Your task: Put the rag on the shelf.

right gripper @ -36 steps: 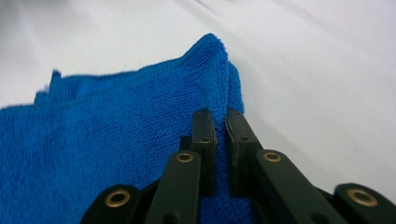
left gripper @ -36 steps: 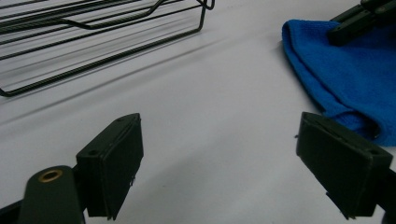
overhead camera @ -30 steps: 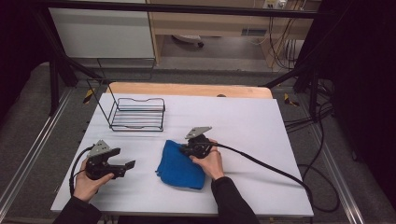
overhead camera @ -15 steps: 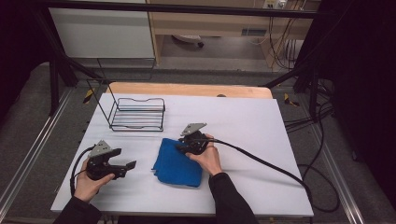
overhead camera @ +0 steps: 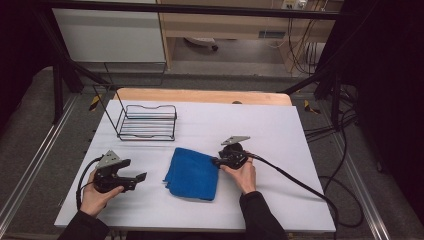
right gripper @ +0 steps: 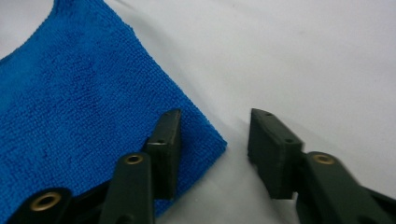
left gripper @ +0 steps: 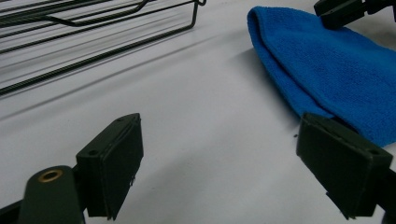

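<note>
A folded blue cloth [overhead camera: 192,174] lies flat on the white table [overhead camera: 280,130]. My right gripper [overhead camera: 217,161] sits low at the cloth's right edge, open. In the right gripper view its jaws [right gripper: 215,119] straddle the cloth's [right gripper: 79,107] folded corner, one over the fabric and one over bare table, and neither pad presses on it. Those jaws have just been closing a little. My left gripper [overhead camera: 140,178] rests on the table left of the cloth, its jaws [left gripper: 219,126] wide open with nothing between them. The cloth [left gripper: 336,70] lies ahead of it, to its right.
A black wire rack [overhead camera: 147,122] stands at the back left of the table, and its wires [left gripper: 93,28] show in the left gripper view. The right gripper's cable [overhead camera: 295,180] trails off to the right. The table's wooden strip [overhead camera: 200,95] runs along the far edge.
My right gripper has slid to the right, from on top of the cloth to its right edge, and its jaws now stand apart. The left gripper and the cloth stayed put.
</note>
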{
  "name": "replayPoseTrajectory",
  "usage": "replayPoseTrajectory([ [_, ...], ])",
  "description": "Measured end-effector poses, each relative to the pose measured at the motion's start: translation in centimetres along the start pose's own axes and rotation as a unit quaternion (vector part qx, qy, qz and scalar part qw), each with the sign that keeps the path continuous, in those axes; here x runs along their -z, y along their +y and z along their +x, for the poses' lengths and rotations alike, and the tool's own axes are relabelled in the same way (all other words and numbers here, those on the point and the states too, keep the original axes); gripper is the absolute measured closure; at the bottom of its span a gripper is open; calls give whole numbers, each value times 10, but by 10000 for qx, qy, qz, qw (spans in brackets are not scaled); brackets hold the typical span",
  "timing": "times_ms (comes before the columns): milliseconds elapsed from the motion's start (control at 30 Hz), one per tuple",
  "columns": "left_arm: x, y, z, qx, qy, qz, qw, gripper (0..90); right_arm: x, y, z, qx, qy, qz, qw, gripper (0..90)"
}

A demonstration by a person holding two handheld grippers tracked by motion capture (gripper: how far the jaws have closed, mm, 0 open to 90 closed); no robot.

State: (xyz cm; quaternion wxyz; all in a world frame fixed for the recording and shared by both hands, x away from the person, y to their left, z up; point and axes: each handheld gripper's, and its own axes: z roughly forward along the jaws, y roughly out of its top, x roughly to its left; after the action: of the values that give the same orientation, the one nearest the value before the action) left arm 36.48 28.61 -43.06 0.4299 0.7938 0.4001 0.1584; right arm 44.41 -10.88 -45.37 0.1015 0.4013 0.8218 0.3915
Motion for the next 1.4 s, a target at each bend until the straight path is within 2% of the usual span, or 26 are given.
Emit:
replayPoseTrajectory([
  [67, 0, 0, 0, 11, 1, -3, 10000, 150, 1, 0, 2, -158, 176, 62, 9997, 781],
  [133, 1, 0, 0, -1, -5, -15, 10000, 150, 2, 0, 4, -158, 264, 49, 9995, 842],
  [200, 0, 0, 0, 3, -4, -14, 10000, 150, 6, 2, 3, -100, 268, 16, 9996, 857],
  [267, 0, 0, 0, 8, -4, -2, 10000, 150, 13, 6, 2, -29, 198, -131, 9997, 861],
  [400, -1, 0, -1, 0, -19, 22, 10000, 151, 25, 18, -5, 134, -124, -338, 9993, 859],
  [500, -2, 2, -5, 34, -60, 12, 10000, 153, 20, 17, -11, 267, -453, -192, 9984, 833],
  [567, -2, 4, -9, 44, -97, 37, 9999, 157, 14, 13, -12, 378, -532, -14, 9979, 749],
  [600, -3, 5, -12, 67, -122, 38, 9999, 159, 13, 10, -12, 445, -596, -55, 9972, 699],
  [700, -7, 12, -24, 113, -207, 103, 9997, 180, 22, 4, -13, 279, -529, -289, 9978, 568],
  [800, -15, 21, -39, 137, -283, 216, 9993, 221, 38, -1, -12, 124, -436, -402, 9982, 456],
  [900, -29, 32, -57, 96, -328, 365, 9988, 261, 50, -10, -5, -16, -284, -379, 9989, 409],
  [933, -29, 32, -57, 96, -328, 365, 9988, 279, 53, -15, -2, -45, -259, -344, 9991, 406],
  [967, -41, 37, -68, 66, -405, 489, 9980, 302, 55, -19, 1, -54, -214, -286, 9993, 402],
  [1133, -74, 41, -90, 142, -686, 872, 9937, 398, 60, -45, 15, -242, -120, -123, 9996, 433],
  [1300, -89, 38, -100, 158, -552, 962, 9937, 543, 61, -55, 24, -230, -63, -145, 9996, 490],
  [1333, -90, 36, -101, 131, -528, 992, 9936, 560, 60, -56, 25, -220, -92, -156, 9996, 503],
  [1400, -89, 33, -104, 132, -427, 910, 9948, 571, 58, -59, 27, -264, -76, -84, 9996, 531],
])
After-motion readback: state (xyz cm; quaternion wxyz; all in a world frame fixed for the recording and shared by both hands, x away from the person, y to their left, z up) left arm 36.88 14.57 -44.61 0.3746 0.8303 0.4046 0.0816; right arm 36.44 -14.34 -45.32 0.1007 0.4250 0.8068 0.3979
